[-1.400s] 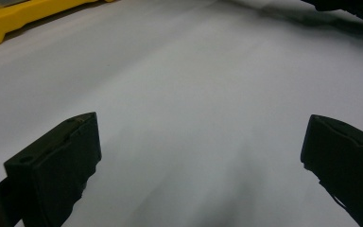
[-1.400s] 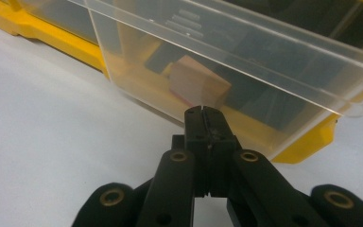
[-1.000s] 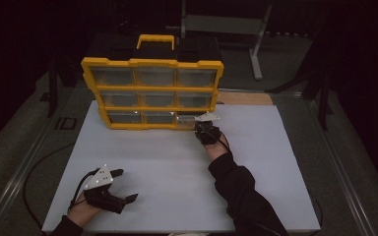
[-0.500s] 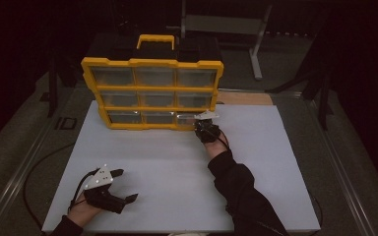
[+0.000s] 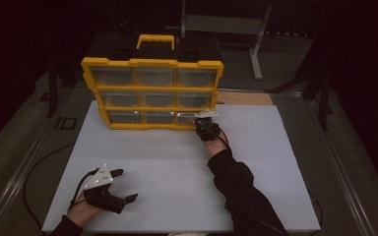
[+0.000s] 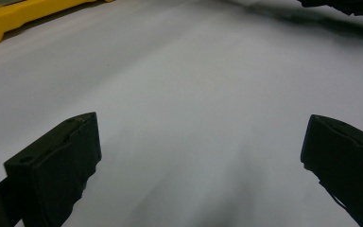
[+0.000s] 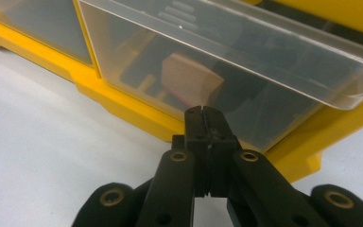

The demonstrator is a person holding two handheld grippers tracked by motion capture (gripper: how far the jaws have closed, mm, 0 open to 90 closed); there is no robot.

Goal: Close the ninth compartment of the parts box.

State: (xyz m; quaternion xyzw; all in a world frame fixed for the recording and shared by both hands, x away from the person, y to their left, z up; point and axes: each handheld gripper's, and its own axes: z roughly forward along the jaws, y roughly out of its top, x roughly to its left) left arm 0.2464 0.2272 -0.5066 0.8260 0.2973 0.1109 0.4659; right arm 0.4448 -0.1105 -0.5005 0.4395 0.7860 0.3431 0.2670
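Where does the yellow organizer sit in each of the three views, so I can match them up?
High view: the organizer stands upright at the table's far edge, centre-left, with the right gripper at its bottom-right drawer.
Left gripper view: just its yellow base, in the top-left corner.
Right gripper view: close up across the top, the clear drawer right ahead of the closed jaws.
Shared landmark: the white table.
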